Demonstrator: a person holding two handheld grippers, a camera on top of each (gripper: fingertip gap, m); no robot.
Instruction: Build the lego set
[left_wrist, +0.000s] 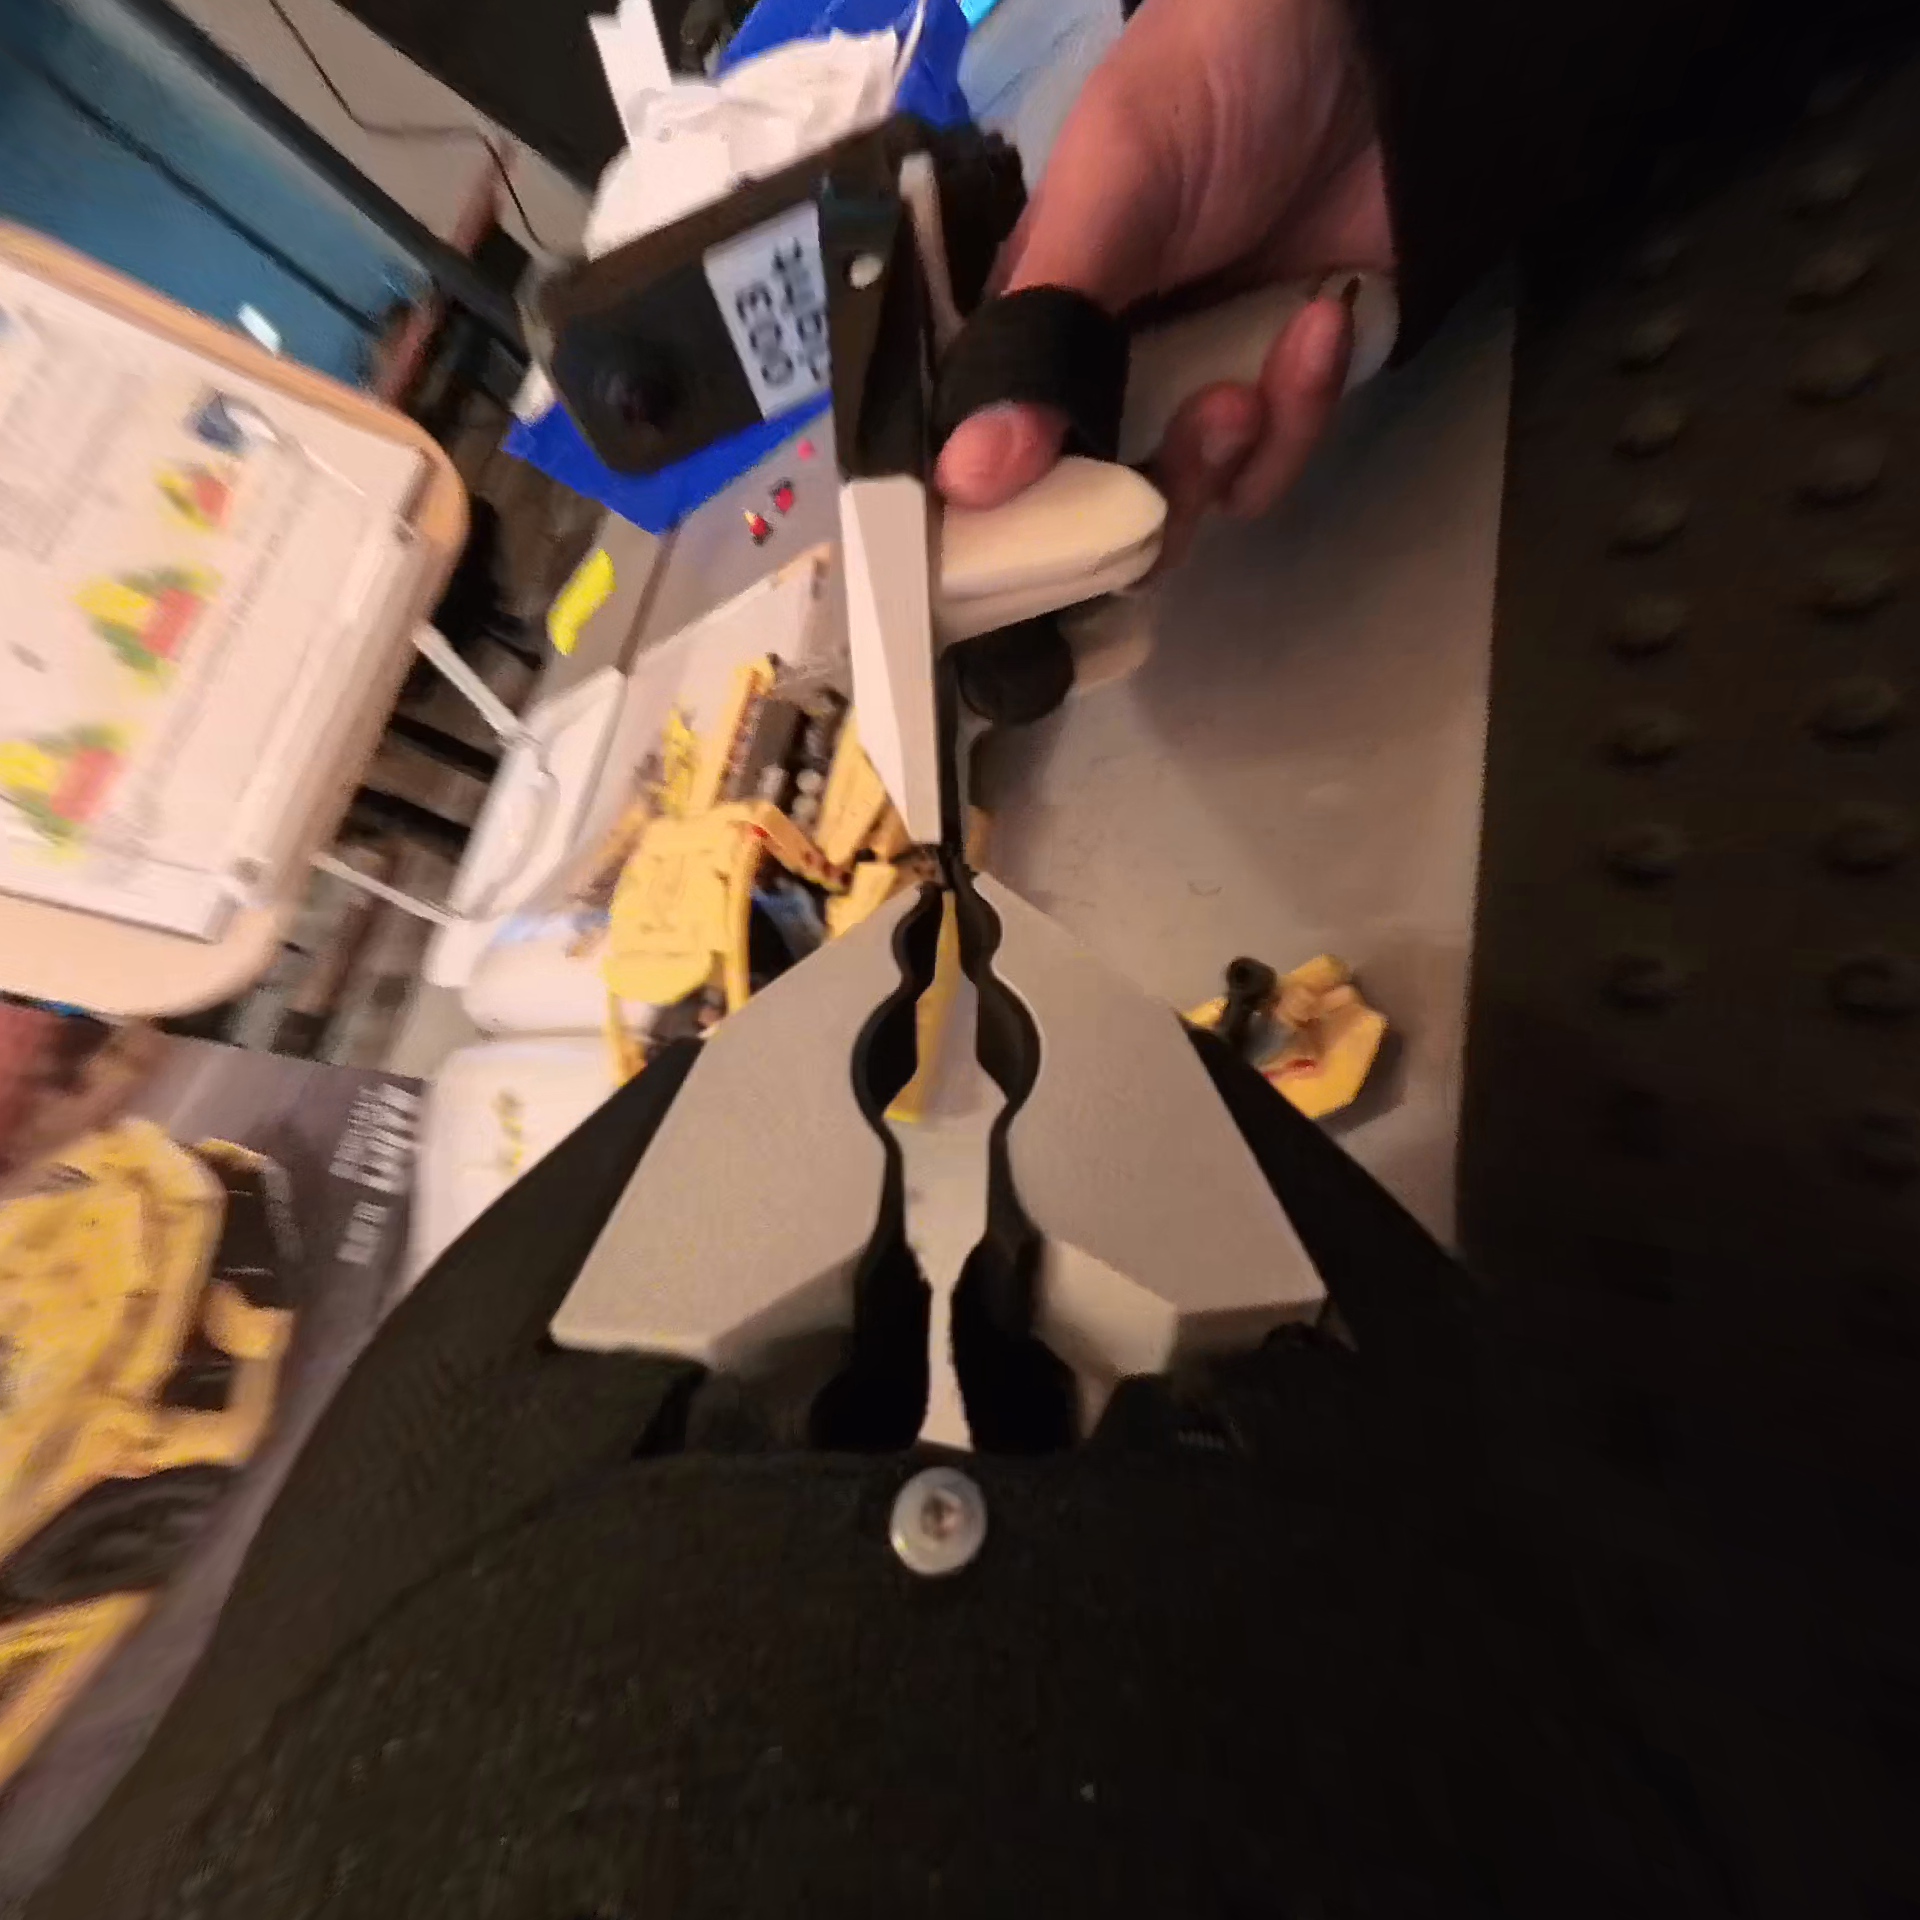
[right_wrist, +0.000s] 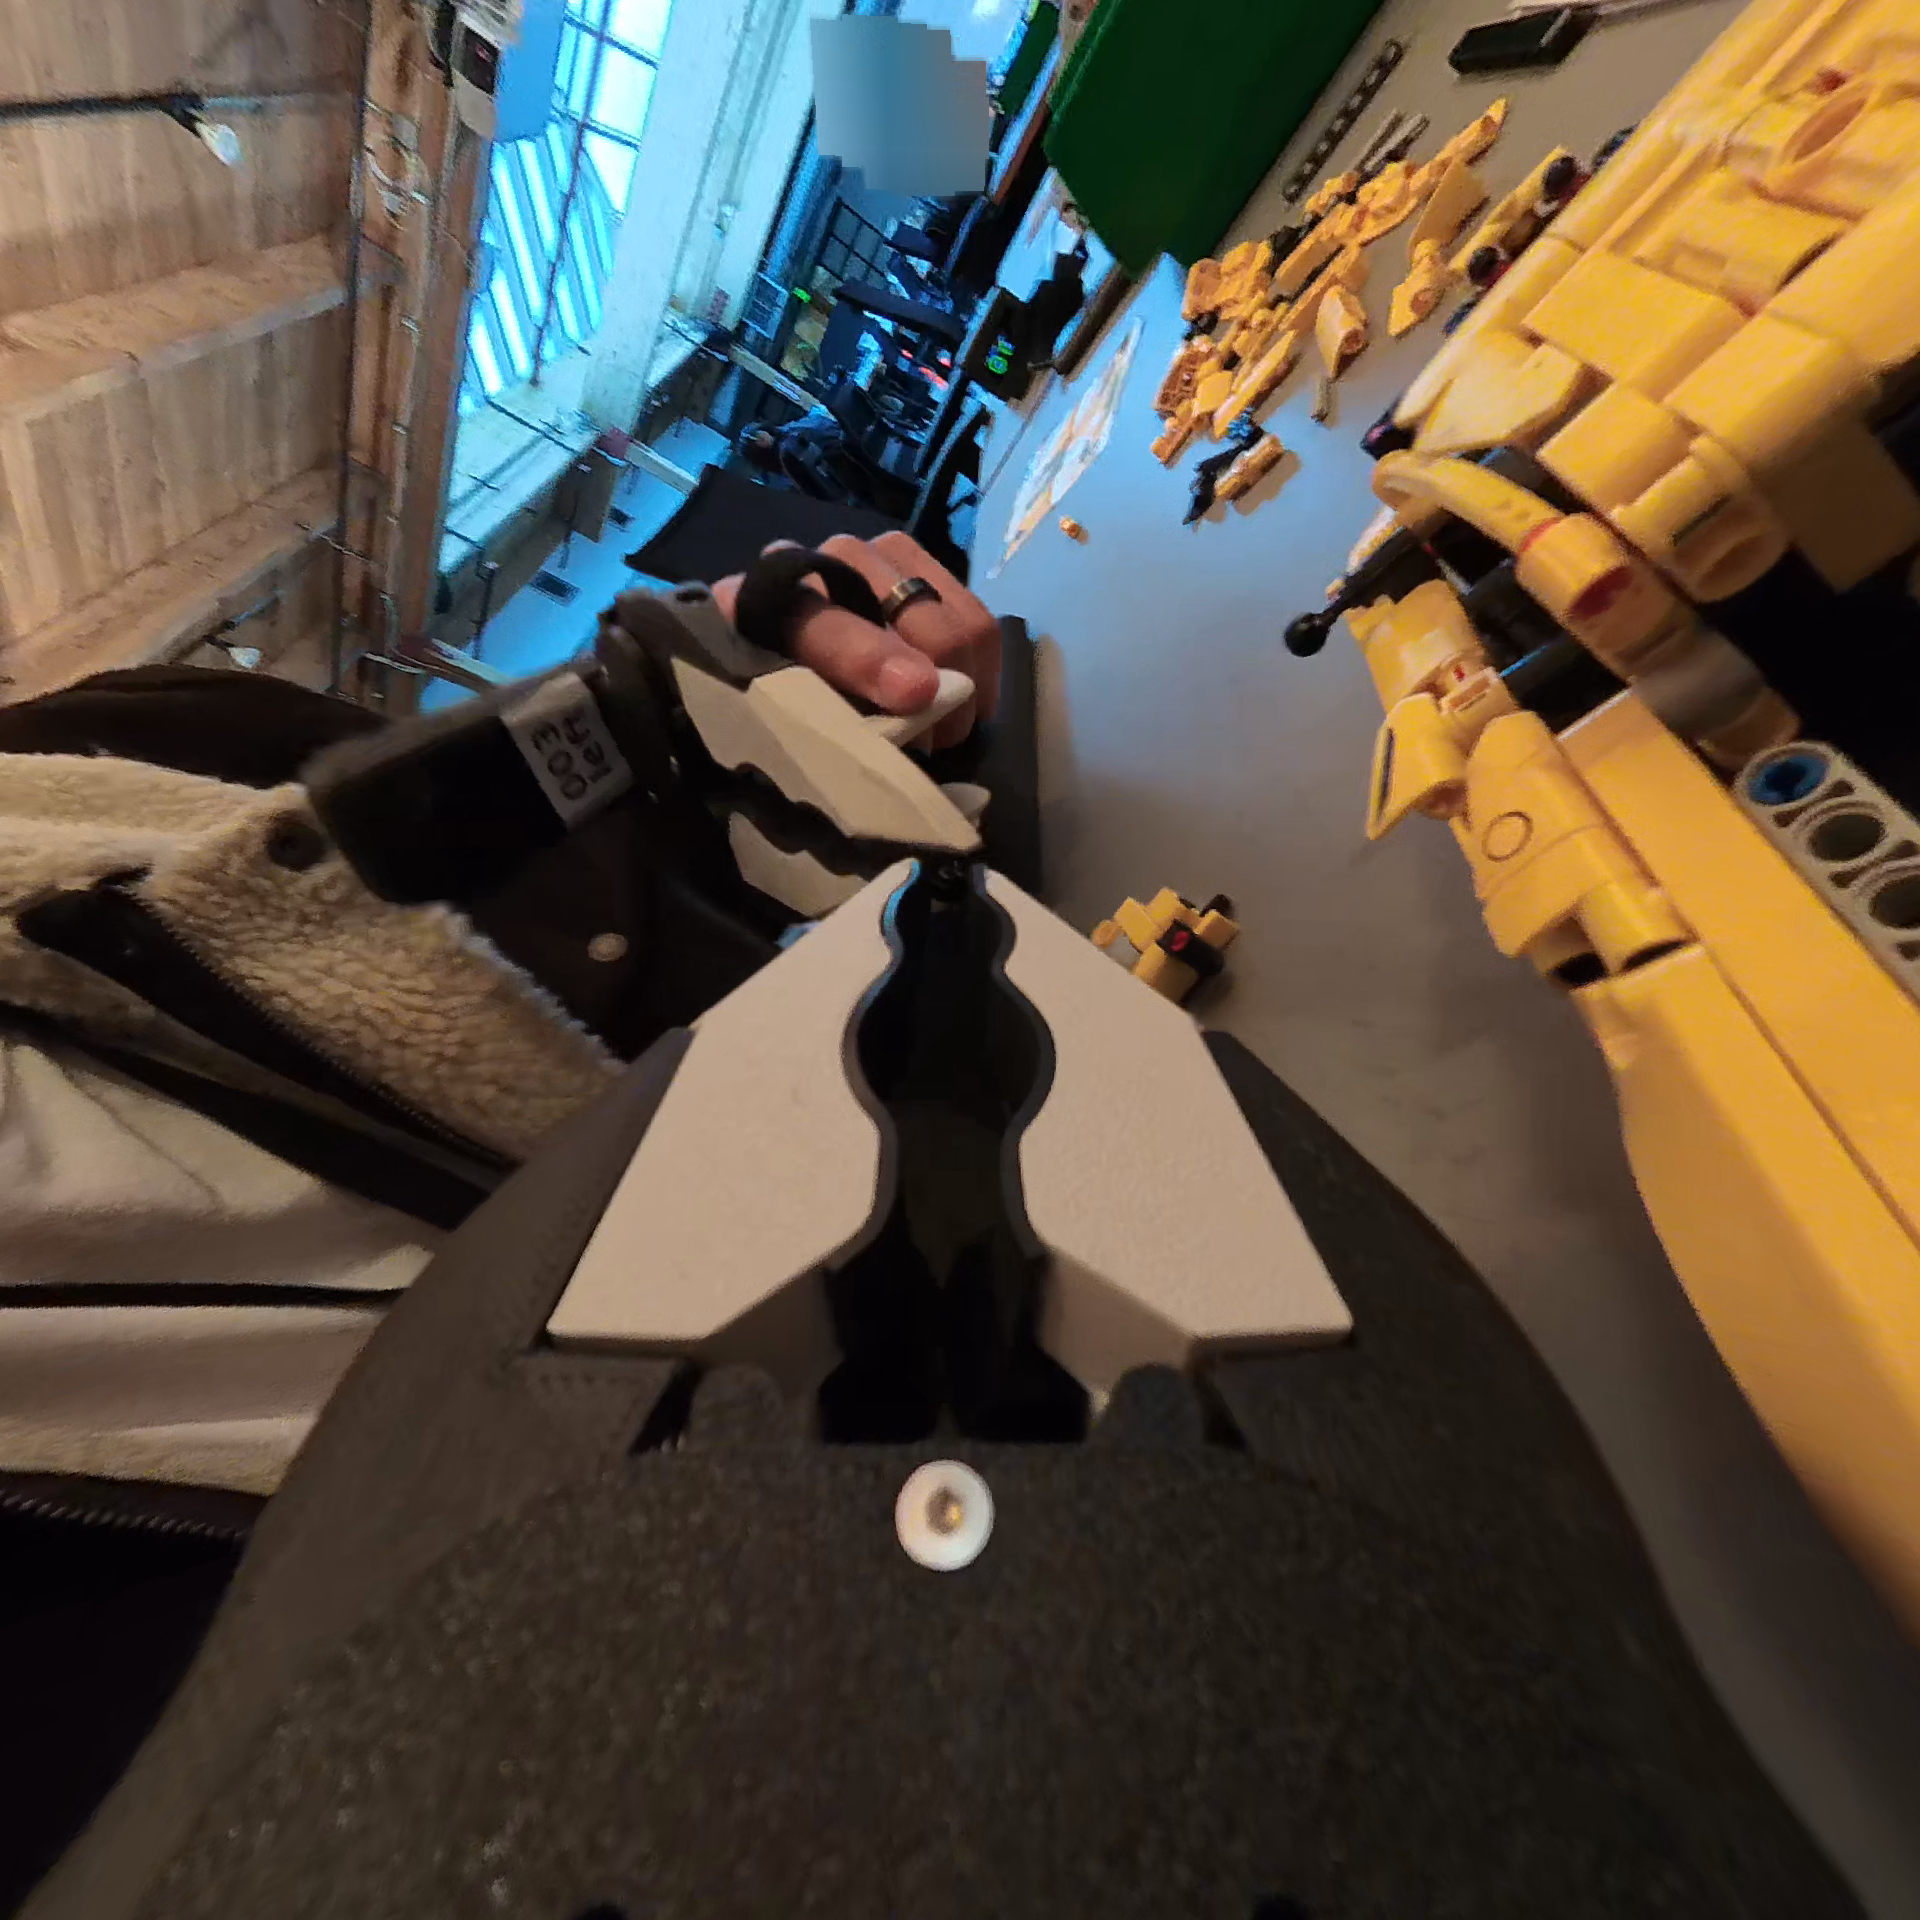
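Observation:
My left gripper (left_wrist: 951, 883) and my right gripper (right_wrist: 940, 878) meet tip to tip above the grey table (left_wrist: 1247, 790). A small black Lego piece (left_wrist: 948, 864) sits between the two sets of tips, and both look shut on it; it also shows in the right wrist view (right_wrist: 943, 885), mostly hidden. In the left wrist view the right gripper (left_wrist: 940, 831) comes down from above, held by a hand (left_wrist: 1195, 260). In the right wrist view the left gripper (right_wrist: 966, 836) comes in from the left. A small yellow sub-assembly (left_wrist: 1288, 1029) (right_wrist: 1169, 940) lies on the table just beyond the tips.
The large yellow Lego model (right_wrist: 1662, 520) (left_wrist: 727, 883) stands to the right in the right wrist view. Loose yellow parts (right_wrist: 1299, 291) lie farther back by a green box (right_wrist: 1174, 125). An instruction sheet on a stand (left_wrist: 156, 623), the set's box (left_wrist: 156, 1299) and a dark studded panel (left_wrist: 1714, 727) border the table. Only a small space, under 4 cm, lies between the two pairs of fingers.

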